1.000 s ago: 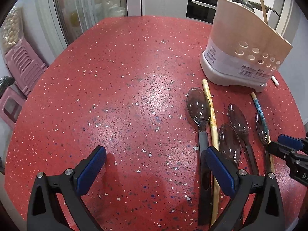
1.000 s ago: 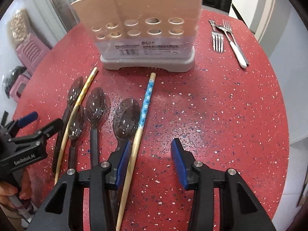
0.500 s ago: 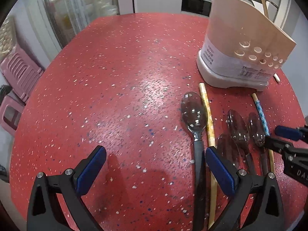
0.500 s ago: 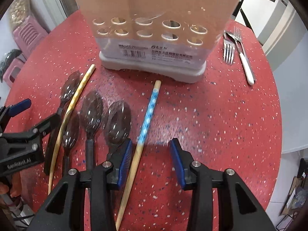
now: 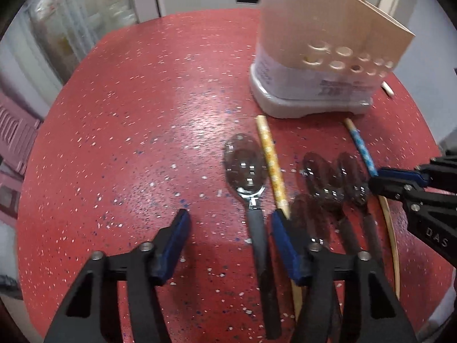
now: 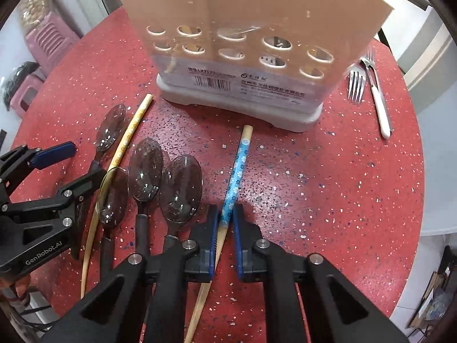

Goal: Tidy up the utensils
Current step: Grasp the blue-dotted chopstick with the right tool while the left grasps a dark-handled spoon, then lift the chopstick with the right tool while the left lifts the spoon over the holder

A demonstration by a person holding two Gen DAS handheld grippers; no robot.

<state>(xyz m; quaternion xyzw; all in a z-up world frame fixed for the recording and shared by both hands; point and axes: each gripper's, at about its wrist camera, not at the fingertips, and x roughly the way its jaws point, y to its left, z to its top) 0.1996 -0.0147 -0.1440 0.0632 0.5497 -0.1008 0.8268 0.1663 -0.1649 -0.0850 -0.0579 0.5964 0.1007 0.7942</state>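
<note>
Since a moment ago, right tongs (image 6: 227,214) have closed, pinching the blue-patterned chopstick (image 6: 238,168) at lower centre; left tongs (image 5: 228,223), closing, remain spread around a spoon (image 5: 248,177).

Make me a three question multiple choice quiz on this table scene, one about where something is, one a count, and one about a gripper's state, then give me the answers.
1. Where do the forks lie, in the right wrist view?
A. Right of the utensil holder
B. Among the spoons
C. Inside the holder

2. How many dark spoons lie on the red table?
A. Two
B. Four
C. Six

3. What is the right gripper doing?
A. Standing open over bare table
B. Clamped on a spoon
C. Shut on the blue-patterned chopstick

Answers:
1 A, they rest on the table beyond the holder's right end.
2 B, four bowls show left of the blue-patterned chopstick.
3 C, its jaws have just been closing and both pads press the chopstick's shaft.
</note>
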